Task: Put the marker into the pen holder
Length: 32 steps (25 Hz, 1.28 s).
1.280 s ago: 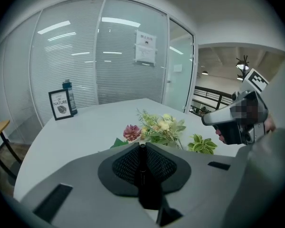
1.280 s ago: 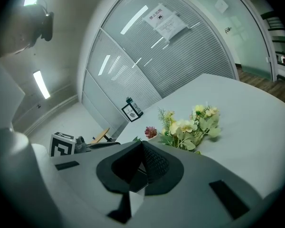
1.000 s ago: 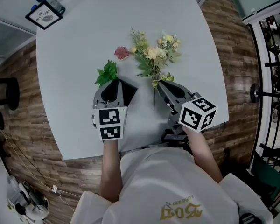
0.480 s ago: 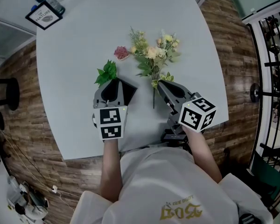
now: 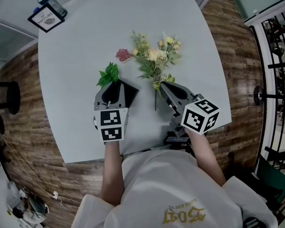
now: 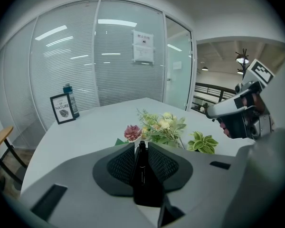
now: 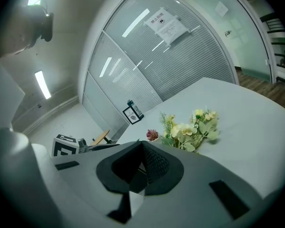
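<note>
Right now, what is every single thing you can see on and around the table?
Table: one, pale grey, fills the middle.
Bouquet: one, yellow and green, lying mid-table.
Pink flower: one, left of the bouquet.
Leafy sprig: one, green, just ahead of the left gripper.
Framed sign: one, black-edged, far left corner.
Bottle: one, dark, behind the sign.
Marker: one, black, between the left gripper's fingers.
Left gripper: one, grey, fingers shut on the marker.
Right gripper: one, grey, fingers together, empty.
</note>
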Each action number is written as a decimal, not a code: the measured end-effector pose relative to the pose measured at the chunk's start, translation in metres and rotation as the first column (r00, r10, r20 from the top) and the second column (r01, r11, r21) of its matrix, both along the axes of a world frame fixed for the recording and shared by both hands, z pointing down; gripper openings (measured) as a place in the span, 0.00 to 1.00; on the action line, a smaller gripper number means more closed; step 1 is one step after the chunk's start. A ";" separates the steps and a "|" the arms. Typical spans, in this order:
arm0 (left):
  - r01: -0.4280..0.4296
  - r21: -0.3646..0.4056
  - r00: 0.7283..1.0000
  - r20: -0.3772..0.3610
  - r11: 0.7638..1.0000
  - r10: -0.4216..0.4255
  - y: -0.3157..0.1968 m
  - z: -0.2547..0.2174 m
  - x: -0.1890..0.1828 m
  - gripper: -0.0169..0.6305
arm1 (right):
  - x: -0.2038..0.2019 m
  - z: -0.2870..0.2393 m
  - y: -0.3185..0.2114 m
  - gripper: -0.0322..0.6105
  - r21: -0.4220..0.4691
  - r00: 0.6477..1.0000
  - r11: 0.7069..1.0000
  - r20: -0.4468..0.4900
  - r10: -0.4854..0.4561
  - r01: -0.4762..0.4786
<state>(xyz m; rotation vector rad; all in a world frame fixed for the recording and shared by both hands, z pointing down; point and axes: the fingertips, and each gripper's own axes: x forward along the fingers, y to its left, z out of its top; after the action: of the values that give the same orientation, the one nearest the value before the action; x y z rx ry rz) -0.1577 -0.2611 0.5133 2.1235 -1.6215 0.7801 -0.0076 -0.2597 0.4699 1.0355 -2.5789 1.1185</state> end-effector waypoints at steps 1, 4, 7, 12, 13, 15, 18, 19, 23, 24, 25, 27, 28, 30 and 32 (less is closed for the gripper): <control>0.001 0.005 1.000 0.004 1.000 -0.001 0.000 -0.001 -0.001 0.15 | 0.000 -0.002 0.000 0.08 0.005 1.000 1.000 0.000 -0.001 0.001; 0.005 0.021 1.000 0.008 1.000 -0.006 0.003 -0.006 -0.002 0.15 | -0.001 -0.006 0.003 0.08 0.021 1.000 1.000 0.000 -0.003 0.003; 0.014 0.043 1.000 0.009 0.999 -0.015 0.010 -0.015 -0.004 0.15 | -0.001 -0.012 0.010 0.08 0.045 1.000 0.999 -0.010 -0.009 0.010; 0.039 0.075 0.999 -0.025 0.996 -0.037 0.028 -0.034 -0.009 0.14 | -0.004 -0.029 0.023 0.08 0.104 0.999 0.994 -0.040 -0.019 0.023; 0.043 0.083 0.999 -0.033 0.996 -0.040 0.031 -0.037 -0.009 0.14 | -0.004 -0.032 0.026 0.08 0.116 0.999 0.993 -0.044 -0.020 0.024; 0.052 0.098 0.997 -0.054 0.994 -0.047 0.038 -0.043 -0.010 0.14 | -0.005 -0.037 0.031 0.08 0.139 0.998 0.990 -0.054 -0.022 0.029; 0.062 0.117 0.995 -0.084 0.991 -0.052 0.049 -0.051 -0.011 0.14 | -0.007 -0.046 0.038 0.08 0.177 0.998 0.984 -0.066 -0.025 0.036; 0.064 0.124 0.994 -0.095 0.990 -0.052 0.053 -0.054 -0.011 0.12 | -0.008 -0.051 0.041 0.08 0.190 0.997 0.981 -0.068 -0.026 0.039; 0.076 0.165 0.988 -0.142 0.983 -0.053 0.068 -0.073 -0.011 0.09 | -0.010 -0.066 0.053 0.08 0.236 0.997 0.971 -0.077 -0.030 0.047; 0.080 0.176 0.987 -0.151 0.981 -0.053 0.072 -0.078 -0.011 0.09 | -0.010 -0.070 0.057 0.08 0.245 0.997 0.968 -0.076 -0.030 0.048; 0.084 0.187 0.986 -0.160 0.979 -0.054 0.076 -0.082 -0.011 0.08 | -0.011 -0.073 0.060 0.08 0.255 0.997 0.966 -0.074 -0.029 0.047; 0.093 0.209 0.982 -0.181 0.974 -0.055 0.082 -0.090 -0.010 0.07 | -0.011 -0.079 0.064 0.08 0.276 0.997 0.960 -0.070 -0.026 0.045; 0.096 0.219 0.980 -0.192 0.971 -0.053 0.085 -0.094 -0.010 0.07 | -0.011 -0.082 0.066 0.08 0.286 0.997 0.957 -0.068 -0.025 0.044; 0.099 0.234 0.974 -0.220 0.967 -0.046 0.092 -0.101 -0.008 0.06 | -0.010 -0.088 0.071 0.08 0.302 0.998 0.952 -0.065 -0.023 0.042; 0.103 0.248 0.964 -0.263 0.963 -0.035 0.099 -0.108 -0.006 0.06 | -0.010 -0.094 0.076 0.08 0.318 0.998 0.947 -0.065 -0.020 0.040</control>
<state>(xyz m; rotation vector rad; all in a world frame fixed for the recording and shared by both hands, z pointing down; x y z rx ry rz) -0.1640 -0.1619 0.4051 2.2170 -1.7216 0.2647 -0.0174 -0.1837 0.3762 1.0681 -2.7748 0.6606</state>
